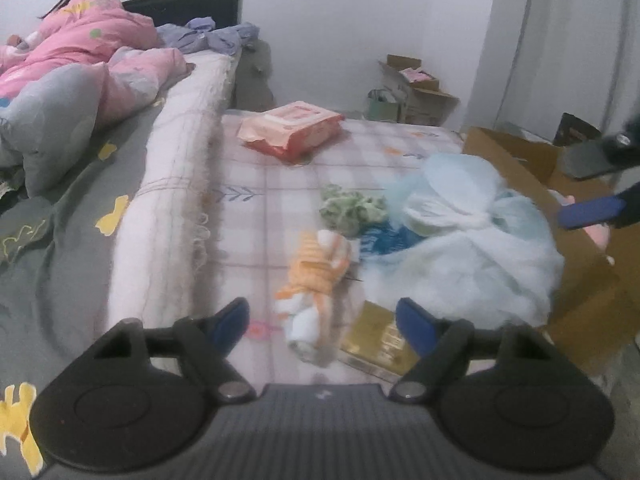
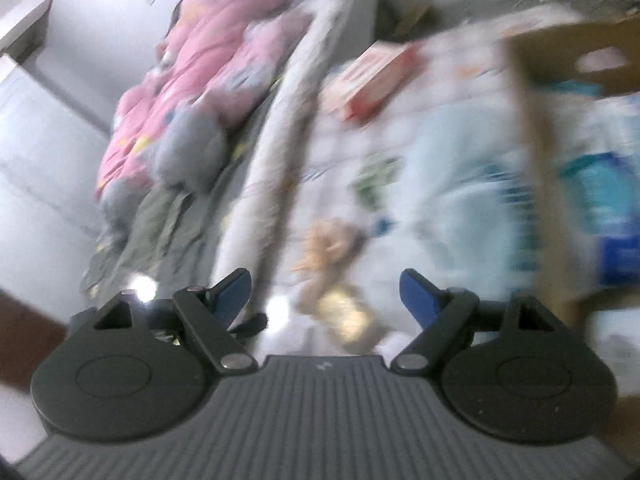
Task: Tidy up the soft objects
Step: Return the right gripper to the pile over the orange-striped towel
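Checked bed (image 1: 280, 184) with soft things: orange-white cloth (image 1: 316, 276) near front, green cloth (image 1: 352, 208) behind, pale blue bundle (image 1: 472, 236) beside cardboard box (image 1: 520, 160). Red pack (image 1: 292, 128) further back. Left hand-held gripper (image 1: 322, 320) spread wide, empty, above orange-white cloth. Right hand-held gripper (image 2: 324, 296) also spread, empty; view blurred.

An orange-and-white striped cloth (image 1: 316, 280) at lower centre lies on the pink-and-white checked sheet (image 1: 280, 184); at right, a pale blue fluffy blanket (image 1: 472, 240).
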Demonstrator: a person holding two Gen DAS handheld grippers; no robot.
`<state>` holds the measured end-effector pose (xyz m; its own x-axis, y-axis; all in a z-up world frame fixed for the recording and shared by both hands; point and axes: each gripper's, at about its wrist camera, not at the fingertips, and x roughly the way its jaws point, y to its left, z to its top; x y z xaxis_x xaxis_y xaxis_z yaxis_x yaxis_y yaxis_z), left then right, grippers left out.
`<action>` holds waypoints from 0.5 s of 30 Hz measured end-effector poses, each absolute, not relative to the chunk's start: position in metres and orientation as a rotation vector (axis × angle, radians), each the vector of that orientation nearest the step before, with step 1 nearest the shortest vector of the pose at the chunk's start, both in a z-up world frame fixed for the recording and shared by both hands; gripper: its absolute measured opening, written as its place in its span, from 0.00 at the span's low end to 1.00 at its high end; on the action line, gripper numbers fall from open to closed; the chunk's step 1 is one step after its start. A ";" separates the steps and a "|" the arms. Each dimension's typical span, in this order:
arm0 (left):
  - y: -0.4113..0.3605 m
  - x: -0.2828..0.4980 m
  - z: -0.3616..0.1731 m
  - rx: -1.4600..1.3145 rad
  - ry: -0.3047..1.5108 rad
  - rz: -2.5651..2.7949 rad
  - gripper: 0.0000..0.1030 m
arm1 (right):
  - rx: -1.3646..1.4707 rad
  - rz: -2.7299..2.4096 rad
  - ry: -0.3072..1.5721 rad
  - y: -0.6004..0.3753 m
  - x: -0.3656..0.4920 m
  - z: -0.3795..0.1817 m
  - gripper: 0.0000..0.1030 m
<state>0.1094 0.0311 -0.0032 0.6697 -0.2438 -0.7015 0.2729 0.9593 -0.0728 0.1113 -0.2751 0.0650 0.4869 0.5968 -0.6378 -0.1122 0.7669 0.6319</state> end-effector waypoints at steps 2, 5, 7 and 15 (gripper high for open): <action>0.033 0.118 -0.009 0.040 0.803 -0.295 0.77 | 0.568 0.496 1.022 -0.248 0.133 0.056 0.79; 0.032 0.131 -0.019 0.041 0.844 -0.293 0.65 | 0.546 0.493 1.119 -0.210 0.166 0.037 0.77; 0.032 0.139 -0.027 0.028 0.885 -0.286 0.61 | 0.542 0.465 1.189 -0.192 0.188 0.019 0.75; 0.031 0.155 -0.051 0.020 0.952 -0.296 0.50 | 0.457 0.360 1.345 -0.145 0.234 -0.031 0.75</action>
<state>0.1549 0.0312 -0.0512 0.5428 -0.2405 -0.8047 0.2578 0.9596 -0.1129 0.2341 -0.1452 -0.0309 0.1922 0.5001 -0.8444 0.0117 0.8592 0.5115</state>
